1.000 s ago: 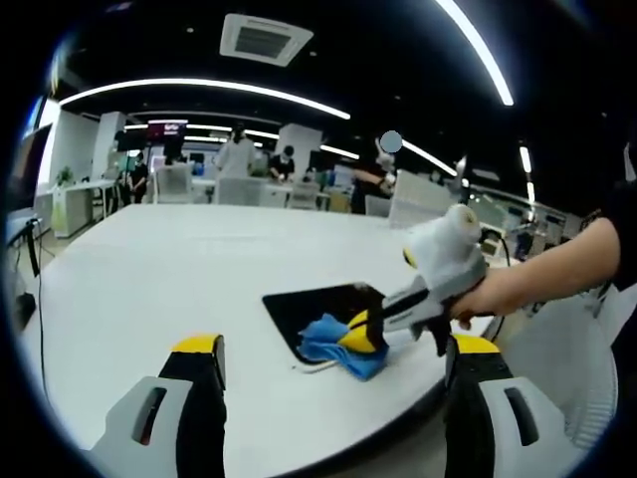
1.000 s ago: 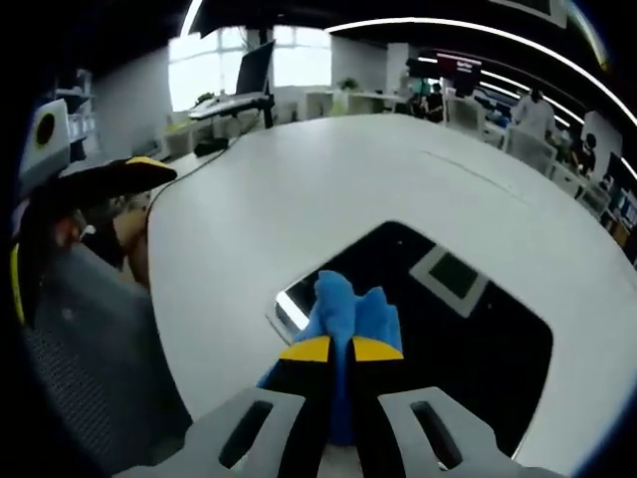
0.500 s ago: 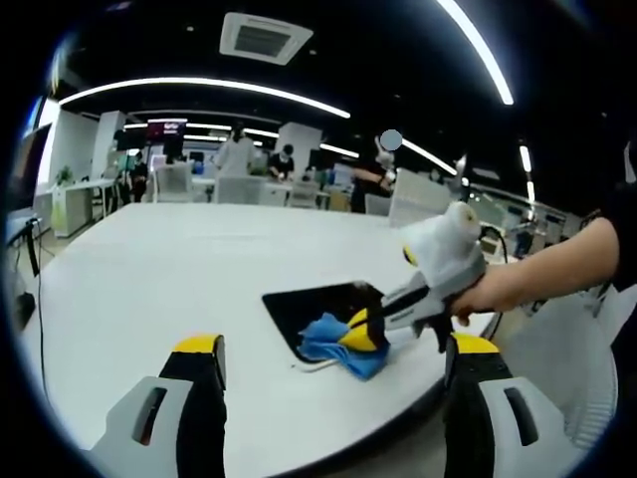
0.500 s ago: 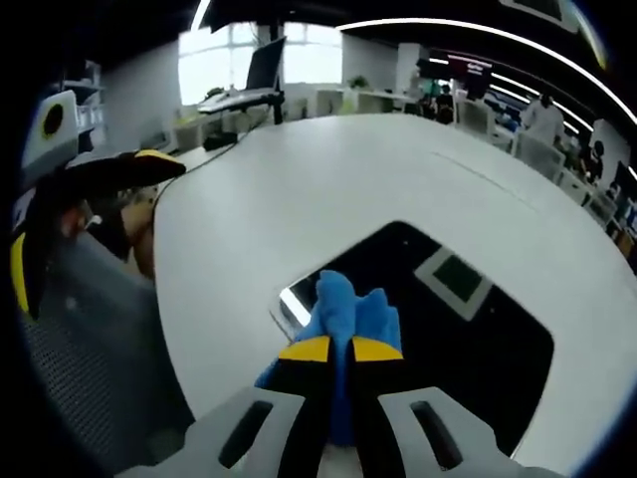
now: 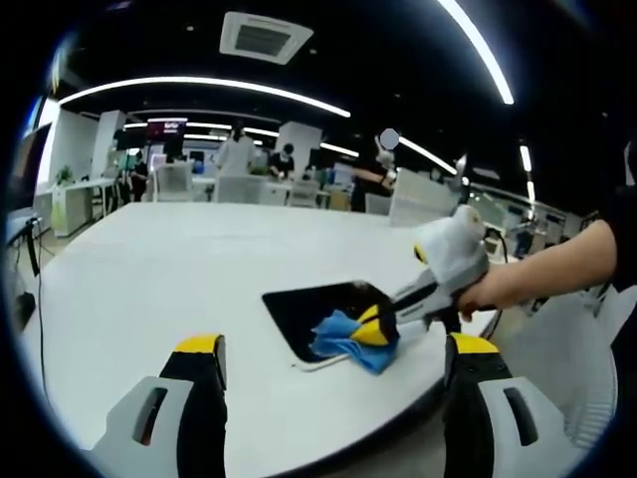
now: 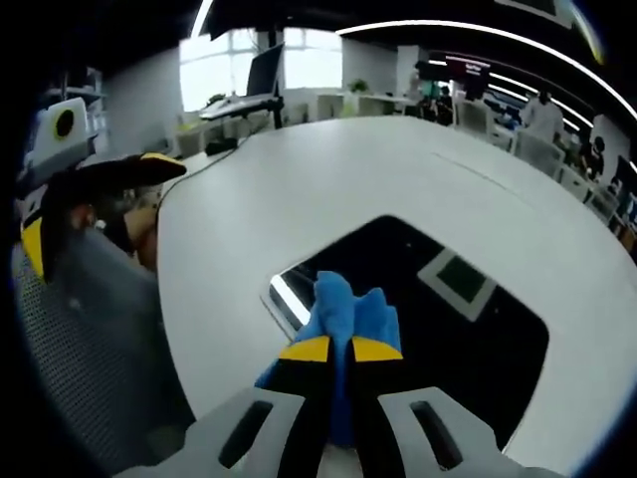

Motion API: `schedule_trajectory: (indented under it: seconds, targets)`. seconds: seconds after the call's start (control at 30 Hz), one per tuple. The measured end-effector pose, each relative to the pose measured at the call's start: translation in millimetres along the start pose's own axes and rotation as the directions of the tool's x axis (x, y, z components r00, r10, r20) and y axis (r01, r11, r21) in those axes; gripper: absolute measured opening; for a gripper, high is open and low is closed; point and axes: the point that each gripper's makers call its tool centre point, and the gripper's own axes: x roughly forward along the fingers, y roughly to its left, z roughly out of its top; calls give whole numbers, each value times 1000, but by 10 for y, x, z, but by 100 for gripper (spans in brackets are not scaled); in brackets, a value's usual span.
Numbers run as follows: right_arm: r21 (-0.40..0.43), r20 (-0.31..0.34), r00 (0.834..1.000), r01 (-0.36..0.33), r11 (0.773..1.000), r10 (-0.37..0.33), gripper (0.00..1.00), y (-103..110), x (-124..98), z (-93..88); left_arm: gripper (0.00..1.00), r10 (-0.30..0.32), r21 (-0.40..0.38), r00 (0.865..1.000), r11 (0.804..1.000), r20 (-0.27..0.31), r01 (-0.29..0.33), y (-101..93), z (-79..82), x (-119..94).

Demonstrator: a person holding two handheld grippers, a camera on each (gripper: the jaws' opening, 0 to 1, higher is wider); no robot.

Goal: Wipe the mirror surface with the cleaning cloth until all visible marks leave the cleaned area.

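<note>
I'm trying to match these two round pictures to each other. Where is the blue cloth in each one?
Left gripper view: the blue cloth lies right of centre, at the mirror's near edge, pinched by the right gripper.
Right gripper view: the cloth sits low in the middle, between the jaws.
Shared landmark: the dark mirror on the white table.

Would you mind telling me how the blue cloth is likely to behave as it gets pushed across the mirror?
The cloth bunches into soft folds beyond the right gripper, so it is probably floppy and will drag and crumple rather than slide flat. It looks thin and light. The mirror looks glossy, so the cloth should probably glide easily.
</note>
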Motion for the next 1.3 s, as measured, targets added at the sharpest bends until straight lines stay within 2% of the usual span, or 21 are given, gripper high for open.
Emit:
schedule_trajectory:
  seconds: [0.27,0.63,0.87,1.07,1.3]
  targets:
    - [12,-6,1000,16,1000,-16,0,-115,-110,-111,90,3,1,1000,1000,3,-3,2,3,-1]
    - [23,-3,1000,23,999,-23,0,-159,-157,-156,90,1,1,1000,1000,1,-1,-1,-2,1]
    - [24,8,1000,21,999,-21,0,-157,-154,-151,90,-1,1,1000,1000,4,1,-5,0,-2]
    - [-11,3,1000,13,1000,-13,0,-173,-143,-142,91,1,2,1000,1000,9,-1,-2,8,-4]
    - [-7,6,999,35,999,-35,0,-278,-82,-84,91,2,2,1000,1000,9,-2,-2,9,-3]
